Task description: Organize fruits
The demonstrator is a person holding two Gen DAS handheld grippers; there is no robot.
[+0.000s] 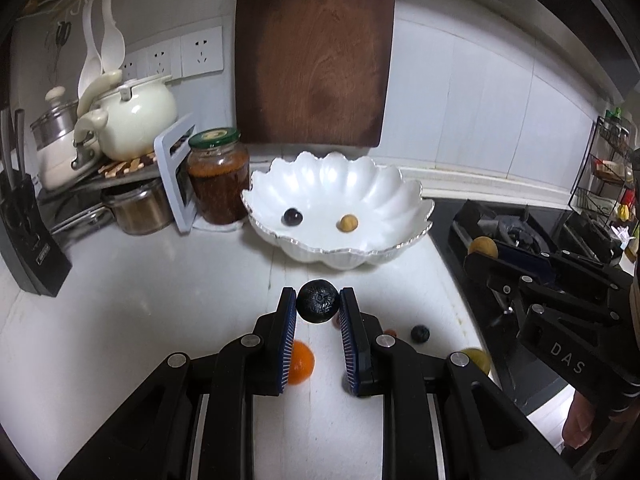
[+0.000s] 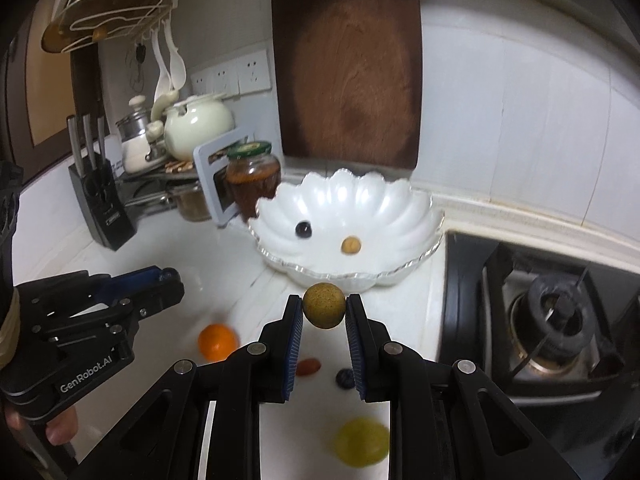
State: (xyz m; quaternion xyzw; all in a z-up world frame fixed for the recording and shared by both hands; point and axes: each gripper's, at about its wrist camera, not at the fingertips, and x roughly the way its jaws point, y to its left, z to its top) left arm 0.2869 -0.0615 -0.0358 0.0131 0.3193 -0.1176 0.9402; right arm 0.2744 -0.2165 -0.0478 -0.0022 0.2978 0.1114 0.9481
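Left wrist view: the left gripper [image 1: 318,307] pinches a black berry [image 1: 318,301] between its pads, held above the counter [image 1: 120,300] just short of the bowl [image 1: 340,200]. That bowl stands toward the counter's back edge, beside a jar [image 1: 218,176], and already holds two fruits: a dark grape [image 1: 291,217] and a tan ball [image 1: 347,223]. Loose on the counter below the fingers lie an orange [image 1: 301,362], a blueberry [image 1: 420,334] and, at the right edge by the stove, a blurred yellow-green fruit [image 1: 476,358]. The right gripper [image 1: 486,254] shows at the right, closed on a tan fruit [image 1: 483,246].

Right wrist view: the right gripper [image 2: 323,312] clamps that tan fruit [image 2: 323,305], near the bowl's [image 2: 400,216] front rim. The same two fruits sit inside the bowl. On the counter remain the orange [image 2: 217,342], a small red fruit [image 2: 308,367], the blueberry [image 2: 345,378] and the yellow-green fruit [image 2: 362,442]. The left gripper [image 2: 170,284] is seen side-on; its jaws cannot be judged from this view.

Judgement: two fruits delivered, two in transit, four left to collect — about a quarter done.
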